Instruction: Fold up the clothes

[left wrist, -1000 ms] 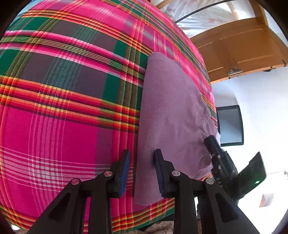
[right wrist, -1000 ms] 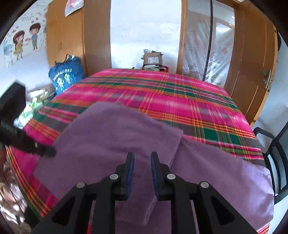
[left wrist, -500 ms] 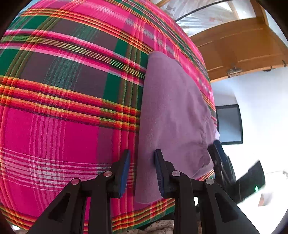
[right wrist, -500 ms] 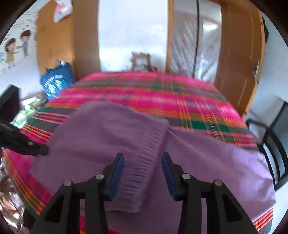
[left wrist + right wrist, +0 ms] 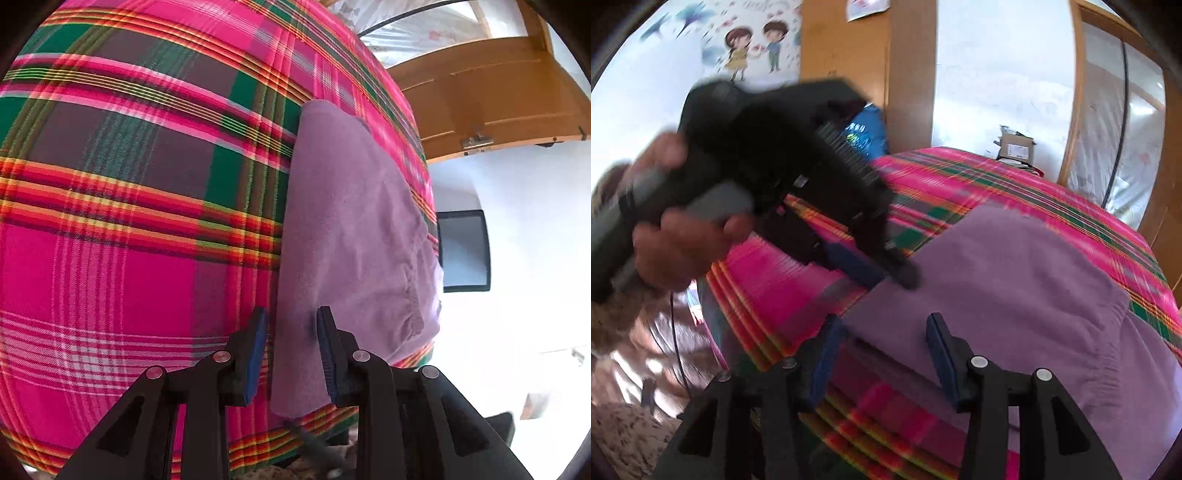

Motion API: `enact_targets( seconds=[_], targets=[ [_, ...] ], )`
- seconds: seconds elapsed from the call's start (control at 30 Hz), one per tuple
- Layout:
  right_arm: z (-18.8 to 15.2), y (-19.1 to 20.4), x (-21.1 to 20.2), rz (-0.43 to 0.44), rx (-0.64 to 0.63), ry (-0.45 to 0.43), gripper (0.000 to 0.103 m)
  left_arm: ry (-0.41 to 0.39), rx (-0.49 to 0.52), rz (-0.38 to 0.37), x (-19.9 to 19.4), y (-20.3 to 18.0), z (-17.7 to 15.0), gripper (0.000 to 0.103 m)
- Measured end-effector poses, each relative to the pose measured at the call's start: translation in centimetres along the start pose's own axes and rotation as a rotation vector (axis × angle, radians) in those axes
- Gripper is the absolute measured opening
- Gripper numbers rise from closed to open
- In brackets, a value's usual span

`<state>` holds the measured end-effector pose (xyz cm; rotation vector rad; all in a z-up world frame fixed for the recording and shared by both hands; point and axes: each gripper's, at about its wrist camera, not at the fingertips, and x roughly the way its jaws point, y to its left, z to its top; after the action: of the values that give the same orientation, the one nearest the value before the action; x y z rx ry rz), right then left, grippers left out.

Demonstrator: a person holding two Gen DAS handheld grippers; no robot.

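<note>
Both the left gripper (image 5: 290, 341) and right gripper (image 5: 882, 345) are hanging parted, gripping nothing, over the soft, limp purple sweater (image 5: 1027, 295), likely best pinched along its near folded edge.

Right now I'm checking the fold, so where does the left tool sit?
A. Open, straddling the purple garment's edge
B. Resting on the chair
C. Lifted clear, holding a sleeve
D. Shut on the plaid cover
A: the left tool stands open, one finger on the purple garment and the other over the plaid cover, at the garment's edge.
</note>
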<state>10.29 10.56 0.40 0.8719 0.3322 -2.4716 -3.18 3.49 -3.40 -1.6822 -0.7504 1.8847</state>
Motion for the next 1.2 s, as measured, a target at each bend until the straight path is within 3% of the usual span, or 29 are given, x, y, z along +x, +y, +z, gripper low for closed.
enact_targets(
  seconds=[0.13,0.4,0.63,0.8,0.97,1.2],
  targets=[
    [0.0,1.3,0.7,-0.028,-0.034,0.011,0.056,-0.001,0.002,-0.029,-0.1,-0.6,0.3,0.028],
    [-0.1,2.9,1.9,-0.124,-0.077,0.039,0.056,0.018,0.0,-0.05,0.0,-0.9,0.3,0.028],
    [-0.2,2.4,2.2,-0.141,0.001,0.055,0.056,0.016,-0.003,-0.043,-0.4,-0.5,0.2,0.028],
    [-0.5,1.9,1.7,-0.164,0.027,0.06,0.044,0.001,-0.007,-0.034,-0.5,-0.3,0.6,0.028],
    [-0.6,1.9,0.7,-0.154,0.03,0.032,0.02,-0.033,-0.05,-0.036,-1.0,1.0,1.6,0.028],
    [0.0,0.4,-0.4,-0.095,0.113,0.026,0.015,-0.028,-0.047,-0.076,-0.2,0.8,3.2,0.028]
  ],
)
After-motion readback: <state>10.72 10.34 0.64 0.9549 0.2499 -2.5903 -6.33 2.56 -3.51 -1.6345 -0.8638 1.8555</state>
